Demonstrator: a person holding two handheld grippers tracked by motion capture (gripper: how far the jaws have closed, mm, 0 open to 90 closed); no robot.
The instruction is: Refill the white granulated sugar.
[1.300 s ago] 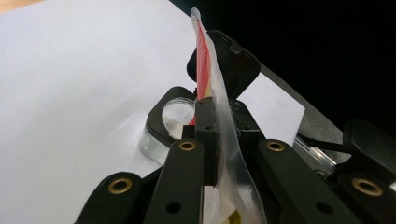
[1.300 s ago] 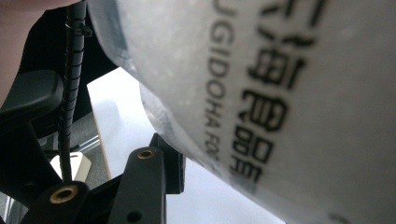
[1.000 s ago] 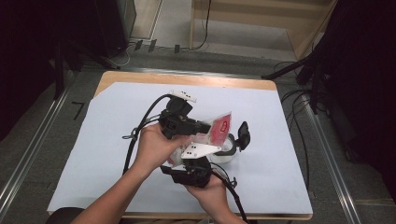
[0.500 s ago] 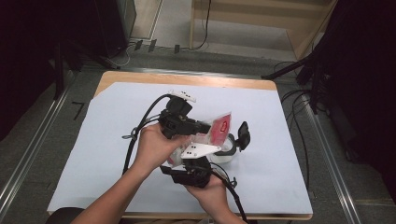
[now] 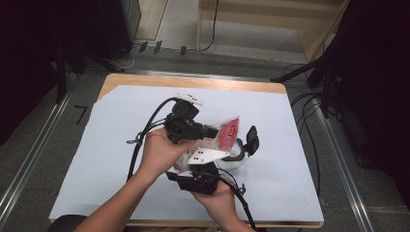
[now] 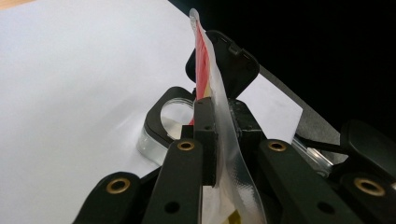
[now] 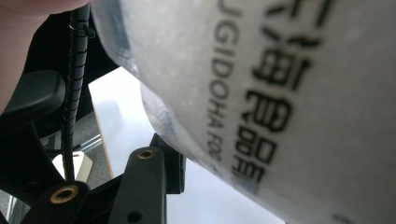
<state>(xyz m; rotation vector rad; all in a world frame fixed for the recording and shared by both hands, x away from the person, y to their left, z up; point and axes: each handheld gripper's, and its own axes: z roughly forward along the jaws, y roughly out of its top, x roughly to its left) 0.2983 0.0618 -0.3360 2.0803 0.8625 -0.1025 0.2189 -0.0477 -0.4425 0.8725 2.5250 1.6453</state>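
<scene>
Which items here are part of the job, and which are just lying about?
In use:
- clear plastic pouch with red label, clamped in the left gripper
- right gripper, holding the pouch's lower part
- clear round container with black flip lid, under the pouch

Just lying about:
- white sheet covering the wooden table
- black cables on the floor

Nothing has shifted; both hands [image 5: 159, 152] hold as before.
</scene>
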